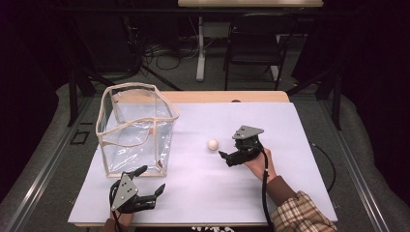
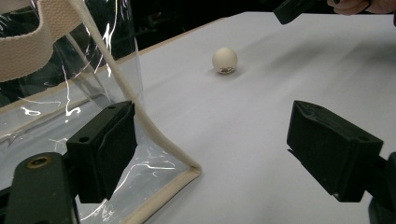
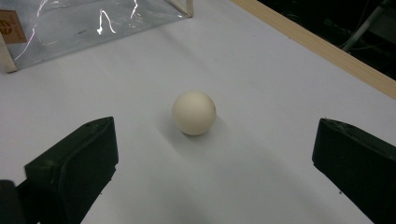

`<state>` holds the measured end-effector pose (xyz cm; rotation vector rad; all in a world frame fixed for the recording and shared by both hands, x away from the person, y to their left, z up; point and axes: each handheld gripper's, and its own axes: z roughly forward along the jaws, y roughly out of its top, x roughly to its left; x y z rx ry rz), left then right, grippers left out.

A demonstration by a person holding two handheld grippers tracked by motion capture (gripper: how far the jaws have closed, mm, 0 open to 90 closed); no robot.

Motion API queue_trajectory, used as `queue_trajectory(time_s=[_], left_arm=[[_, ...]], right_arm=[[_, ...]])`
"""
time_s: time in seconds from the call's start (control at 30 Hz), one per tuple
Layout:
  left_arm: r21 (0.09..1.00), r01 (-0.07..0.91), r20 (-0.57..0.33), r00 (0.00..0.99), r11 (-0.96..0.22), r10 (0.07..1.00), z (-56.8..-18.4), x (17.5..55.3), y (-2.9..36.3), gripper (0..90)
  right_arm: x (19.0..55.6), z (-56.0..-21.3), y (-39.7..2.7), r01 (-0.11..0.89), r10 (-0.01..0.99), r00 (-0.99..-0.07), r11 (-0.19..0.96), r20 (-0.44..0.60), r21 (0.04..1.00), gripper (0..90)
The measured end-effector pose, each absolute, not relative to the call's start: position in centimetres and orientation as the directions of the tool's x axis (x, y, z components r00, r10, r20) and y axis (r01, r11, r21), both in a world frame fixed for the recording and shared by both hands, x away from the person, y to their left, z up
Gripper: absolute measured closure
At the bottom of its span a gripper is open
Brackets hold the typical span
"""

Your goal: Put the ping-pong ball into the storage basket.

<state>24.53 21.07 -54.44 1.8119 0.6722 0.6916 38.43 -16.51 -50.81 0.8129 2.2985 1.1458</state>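
Lining up on the ball (image 3: 194, 113), right hand-held gripper (image 1: 226, 157) spread wide to straddle it; left hand-held gripper (image 1: 151, 181) also spread, waiting beside clear bag (image 1: 135, 130) on counter (image 1: 270, 188).

My two grippers are black, each topped by a grey three-cornered plate dotted with small holes. From the right gripper (image 1: 223, 155) a black cable trails past my plaid sleeve (image 1: 302, 215) with its brown cuff. The left gripper (image 1: 152, 180) shows blocky black pads (image 2: 334, 148) and a brass-coloured screw (image 2: 38, 162).
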Motion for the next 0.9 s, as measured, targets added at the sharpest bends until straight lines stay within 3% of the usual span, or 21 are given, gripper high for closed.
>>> queue_trajectory(time_s=[0.9], left_arm=[[0.944,0.123,0.147,0.677,-0.307,0.721,-54.4,24.6,21.0,15.8]], right_arm=[[41.7,-50.4,-14.2,0.347,0.627,-0.774,0.540,-0.091,0.766,0.0]])
